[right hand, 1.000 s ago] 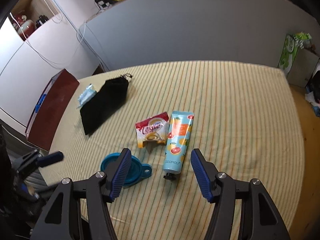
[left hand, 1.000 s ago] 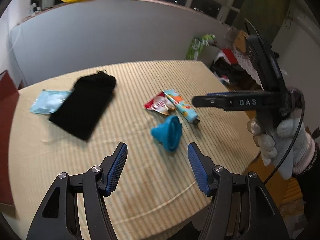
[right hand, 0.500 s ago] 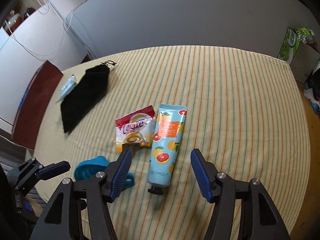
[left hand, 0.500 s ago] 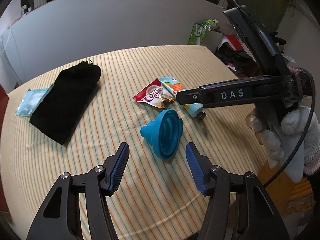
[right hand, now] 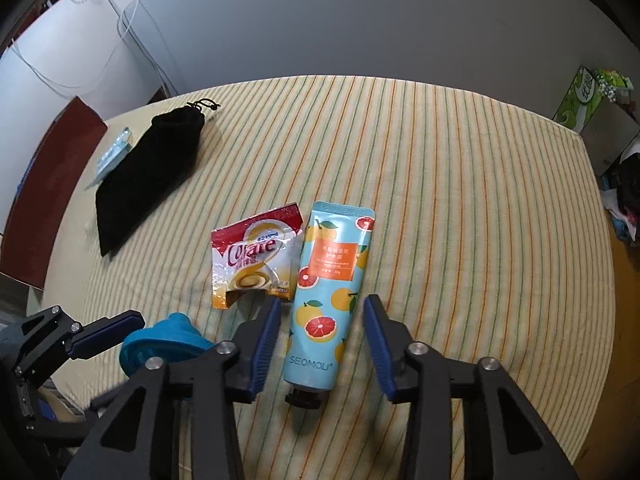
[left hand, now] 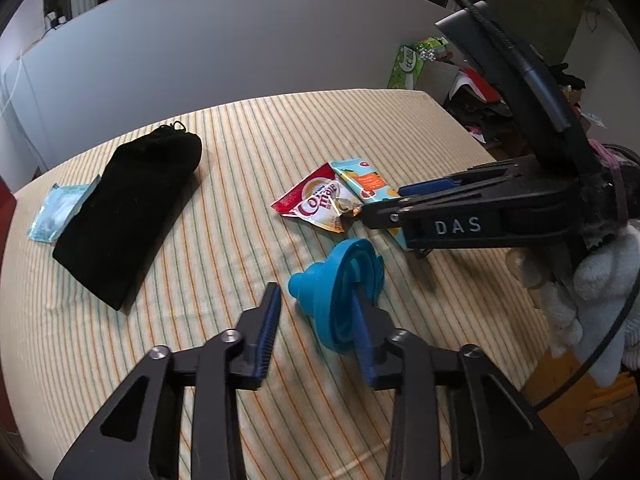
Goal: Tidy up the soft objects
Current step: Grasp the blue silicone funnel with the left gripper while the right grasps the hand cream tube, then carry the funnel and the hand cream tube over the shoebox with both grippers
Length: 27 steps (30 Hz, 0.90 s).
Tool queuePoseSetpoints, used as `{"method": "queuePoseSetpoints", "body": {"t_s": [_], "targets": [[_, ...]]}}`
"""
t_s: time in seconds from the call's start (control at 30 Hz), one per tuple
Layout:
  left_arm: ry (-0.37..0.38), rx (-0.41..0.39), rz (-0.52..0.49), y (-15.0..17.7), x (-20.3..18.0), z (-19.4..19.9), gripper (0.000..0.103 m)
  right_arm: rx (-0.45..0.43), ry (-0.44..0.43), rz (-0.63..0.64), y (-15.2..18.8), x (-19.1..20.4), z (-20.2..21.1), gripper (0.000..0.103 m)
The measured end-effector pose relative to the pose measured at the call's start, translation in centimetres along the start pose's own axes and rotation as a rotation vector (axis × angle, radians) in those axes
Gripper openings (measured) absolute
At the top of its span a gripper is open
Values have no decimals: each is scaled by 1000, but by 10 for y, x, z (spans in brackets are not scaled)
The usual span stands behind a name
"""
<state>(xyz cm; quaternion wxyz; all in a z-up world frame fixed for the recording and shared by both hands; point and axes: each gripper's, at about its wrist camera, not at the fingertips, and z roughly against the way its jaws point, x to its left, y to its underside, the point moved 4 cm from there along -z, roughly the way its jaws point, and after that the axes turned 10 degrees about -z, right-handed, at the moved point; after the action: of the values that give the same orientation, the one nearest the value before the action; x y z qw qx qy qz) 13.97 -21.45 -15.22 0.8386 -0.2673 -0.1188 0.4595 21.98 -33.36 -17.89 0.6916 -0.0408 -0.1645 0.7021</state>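
Left wrist view: mounted low behind the left gripper, looking forward and down across the striped desk toward the grey wall, close over the blue funnel. Right wrist view: set behind the right gripper, facing the same far wall, near above the hand-cream tube. Shared by both: funnel, tube, sachet, black pouch, each other's gripper.
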Motion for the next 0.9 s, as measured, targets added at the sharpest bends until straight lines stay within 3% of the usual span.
{"method": "queuePoseSetpoints", "body": {"t_s": [0.13,0.63,0.9], "targets": [[-7,3,13,2,5,-4,13,7,6,0,2,-1,1,28],[-30,-34,51,13,29,11,10,-17,2,-53,29,-24,23,27],[-34,-75,94,24,51,35,10,-65,-27,-46,45,-14,48,27]]}}
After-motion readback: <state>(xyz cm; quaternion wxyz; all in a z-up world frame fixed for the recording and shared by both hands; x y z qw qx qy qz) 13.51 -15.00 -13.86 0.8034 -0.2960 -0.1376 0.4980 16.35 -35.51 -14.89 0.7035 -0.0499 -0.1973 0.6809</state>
